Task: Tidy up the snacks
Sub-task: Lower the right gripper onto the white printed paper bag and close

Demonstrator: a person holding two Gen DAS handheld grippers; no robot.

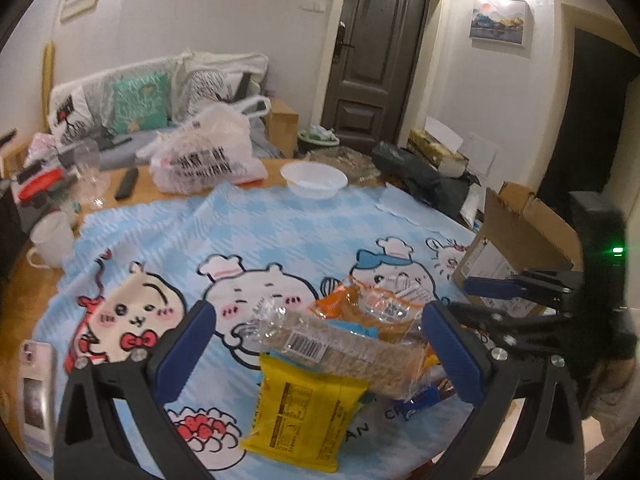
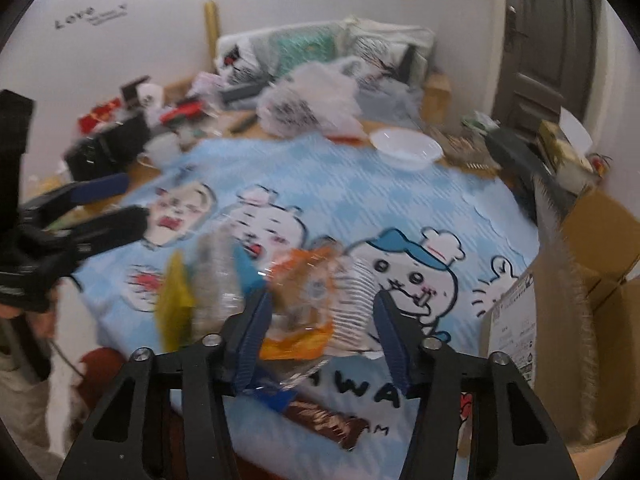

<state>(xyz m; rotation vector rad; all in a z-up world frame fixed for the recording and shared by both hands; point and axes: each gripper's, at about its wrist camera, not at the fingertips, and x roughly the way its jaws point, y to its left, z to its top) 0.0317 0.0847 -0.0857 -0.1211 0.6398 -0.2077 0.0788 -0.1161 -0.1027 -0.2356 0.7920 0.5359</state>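
Note:
A pile of snacks lies on the blue cartoon tablecloth [image 1: 280, 224]. In the left wrist view my left gripper [image 1: 318, 334] is open, its jaws either side of a clear cracker pack [image 1: 340, 354], with a yellow packet [image 1: 308, 412] in front and an orange-and-clear packet [image 1: 372, 304] behind. My right gripper [image 1: 480, 285] shows at the right there. In the blurred right wrist view my right gripper [image 2: 322, 330] is open around the orange-and-clear packet [image 2: 308, 304], touching or not I cannot tell. A brown bar [image 2: 328, 420] lies below. My left gripper [image 2: 116, 200] shows at the left.
A cardboard box [image 1: 516, 248] stands open at the table's right edge. A white bowl [image 1: 314, 180], a filled plastic bag [image 1: 204, 152], a wine glass [image 1: 90, 168], a remote [image 1: 126, 184] and a white mug [image 1: 52, 240] stand at the back and left. A phone [image 1: 36, 392] lies near left.

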